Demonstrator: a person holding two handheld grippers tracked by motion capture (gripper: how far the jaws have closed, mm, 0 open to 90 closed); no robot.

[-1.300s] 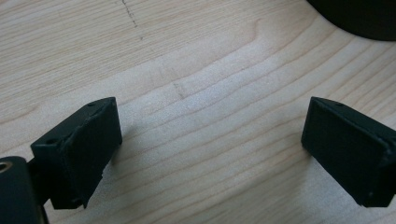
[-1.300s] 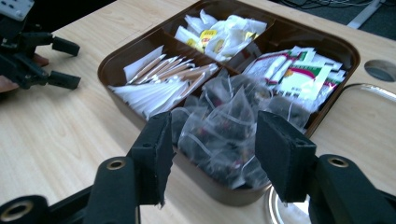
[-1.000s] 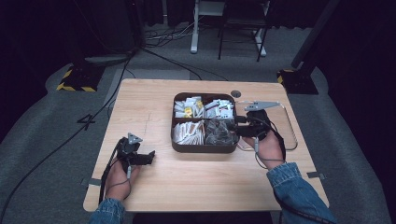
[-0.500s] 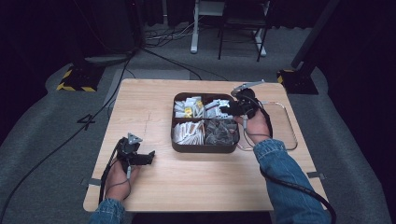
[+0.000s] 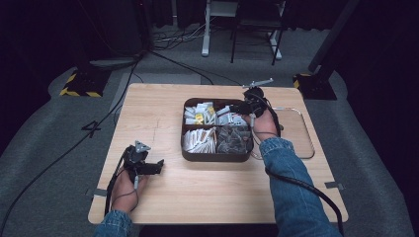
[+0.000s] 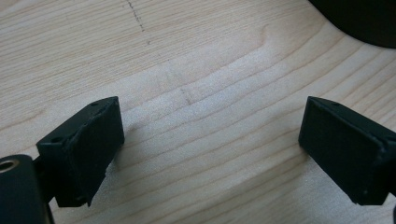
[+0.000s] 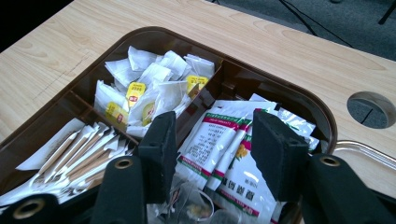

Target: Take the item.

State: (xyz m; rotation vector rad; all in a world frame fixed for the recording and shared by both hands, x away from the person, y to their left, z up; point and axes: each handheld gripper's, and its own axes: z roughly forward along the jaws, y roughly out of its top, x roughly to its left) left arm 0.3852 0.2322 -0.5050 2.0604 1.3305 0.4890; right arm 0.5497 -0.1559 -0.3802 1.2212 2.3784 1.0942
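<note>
Right gripper, jaws half apart w/ nothing clamped, hung just above white-and-green foil sachets in brown compartment tray, pick not yet made; left gripper wide open on wooden table.

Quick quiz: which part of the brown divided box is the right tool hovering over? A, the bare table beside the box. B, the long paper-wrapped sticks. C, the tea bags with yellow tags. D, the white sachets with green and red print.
D: in the right gripper view the right tool frames the printed white sachets, jaws apart, nothing gripped.
</note>
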